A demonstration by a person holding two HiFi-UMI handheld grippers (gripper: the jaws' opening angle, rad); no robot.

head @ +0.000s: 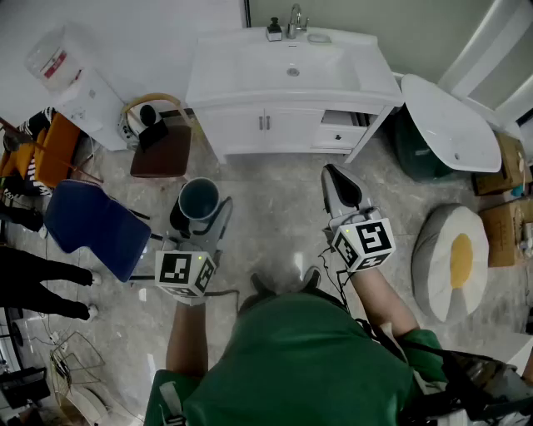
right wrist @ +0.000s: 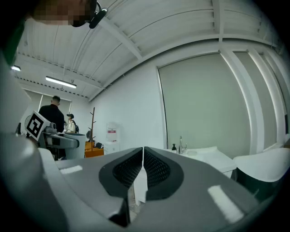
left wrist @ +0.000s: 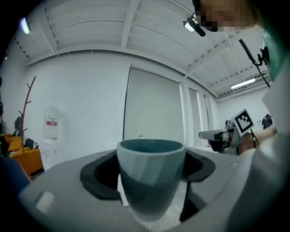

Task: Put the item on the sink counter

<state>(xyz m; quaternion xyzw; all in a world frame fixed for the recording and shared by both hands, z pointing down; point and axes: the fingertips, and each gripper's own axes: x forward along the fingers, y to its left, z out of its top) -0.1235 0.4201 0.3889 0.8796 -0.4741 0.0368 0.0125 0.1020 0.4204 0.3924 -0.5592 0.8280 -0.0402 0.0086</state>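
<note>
A teal cup (head: 199, 200) stands upright between the jaws of my left gripper (head: 200, 218), held above the floor in front of the sink cabinet. In the left gripper view the cup (left wrist: 151, 174) fills the gap, with both dark pads (left wrist: 100, 174) pressed against its sides. My right gripper (head: 340, 188) is level beside it, its jaws closed together with nothing between them; its black pads (right wrist: 156, 168) meet in the right gripper view. The white sink counter (head: 350, 79) with a faucet (head: 296, 18) lies ahead, seen small in the right gripper view as the counter (right wrist: 206, 154).
A brown stool (head: 162, 150) and a blue chair (head: 96, 226) stand at the left, with a water dispenser (head: 71, 79) behind them. A white tub (head: 450, 125) leans right of the cabinet, and a fried-egg cushion (head: 454, 258) lies on the floor. A soap bottle (head: 274, 31) sits by the faucet. People stand at the far left.
</note>
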